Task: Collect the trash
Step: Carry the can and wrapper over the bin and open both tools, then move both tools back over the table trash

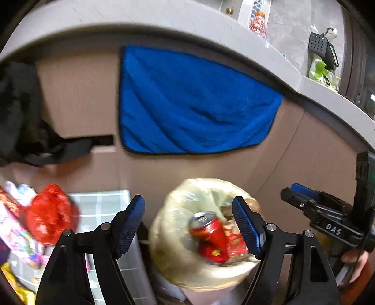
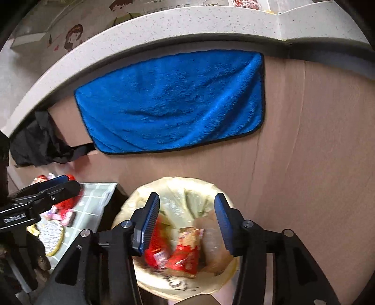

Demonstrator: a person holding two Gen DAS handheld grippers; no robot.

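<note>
A trash bin lined with a pale yellow bag (image 1: pixel 178 253) (image 2: pixel 150 192) stands below both grippers. A red drink can (image 1: pixel 211 237) lies in it, blurred, with red snack wrappers (image 2: pixel 185 255) beside it. My left gripper (image 1: pixel 188 219) is open above the bin, nothing between its blue pads. My right gripper (image 2: pixel 187 218) is open and empty over the bin mouth. Each gripper shows in the other's view, the right one (image 1: pixel 304 201) and the left one (image 2: pixel 54 187). More wrappers, one crumpled and red (image 1: pixel 50 213), lie on a low checked surface left of the bin.
A blue towel (image 1: pixel 187 103) (image 2: pixel 178 101) hangs on the brown cabinet front behind the bin. A grey countertop (image 1: pixel 164 21) runs above it. Black cloth (image 1: pixel 21 112) hangs at the left. The checked surface (image 2: pixel 93 201) holds packets and wrappers.
</note>
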